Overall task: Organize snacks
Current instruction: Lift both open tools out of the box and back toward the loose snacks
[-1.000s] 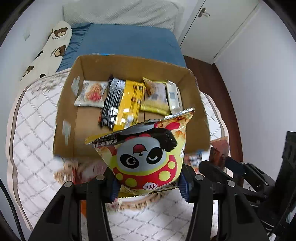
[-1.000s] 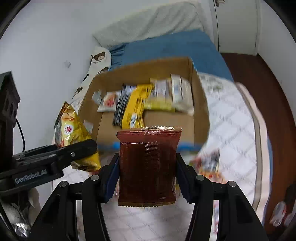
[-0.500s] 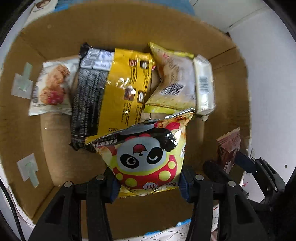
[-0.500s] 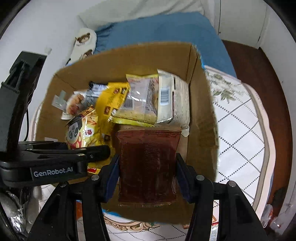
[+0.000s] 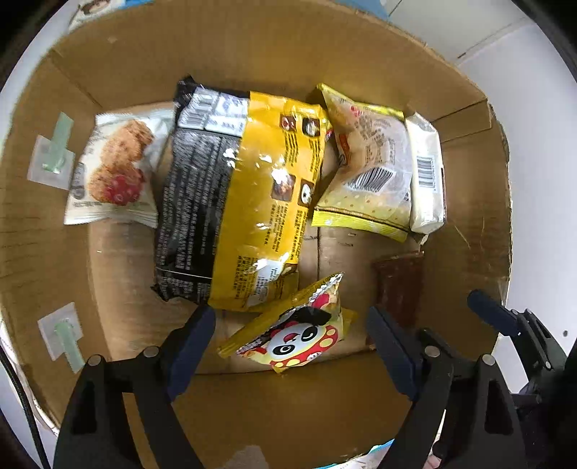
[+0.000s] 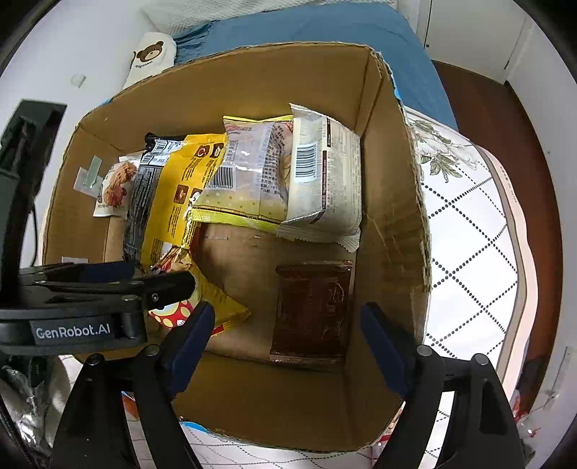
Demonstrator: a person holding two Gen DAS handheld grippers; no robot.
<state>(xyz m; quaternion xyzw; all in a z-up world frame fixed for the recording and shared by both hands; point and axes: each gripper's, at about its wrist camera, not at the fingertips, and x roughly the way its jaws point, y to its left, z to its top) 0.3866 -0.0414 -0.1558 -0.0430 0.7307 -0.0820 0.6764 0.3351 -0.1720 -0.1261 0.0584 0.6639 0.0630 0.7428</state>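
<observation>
Both grippers hang open over a cardboard box (image 5: 54, 252) (image 6: 393, 231). My left gripper (image 5: 290, 324) is open and empty; the yellow panda snack bag (image 5: 295, 335) lies on the box floor just below it, partly seen in the right wrist view (image 6: 216, 306). My right gripper (image 6: 286, 326) is open and empty; the dark brown packet (image 6: 312, 310) lies flat on the box floor below it, and shows in the left wrist view (image 5: 398, 288). A row of packets lies at the far side: cookie pack (image 5: 111, 169), black-yellow bag (image 5: 238, 216), pale yellow bag (image 5: 364, 169), cream packet (image 5: 425, 173).
The box stands on a white quilted cover (image 6: 472, 252). A blue bed cover (image 6: 306, 25) and a bear-print pillow (image 6: 148, 57) lie behind. Dark wood floor (image 6: 505, 119) runs on the right. My left gripper's body (image 6: 90, 303) reaches into the box from the left.
Both grippers moved over the box and opened. The panda bag dropped from the left gripper and the brown packet from the right; both now lie on the box floor.
</observation>
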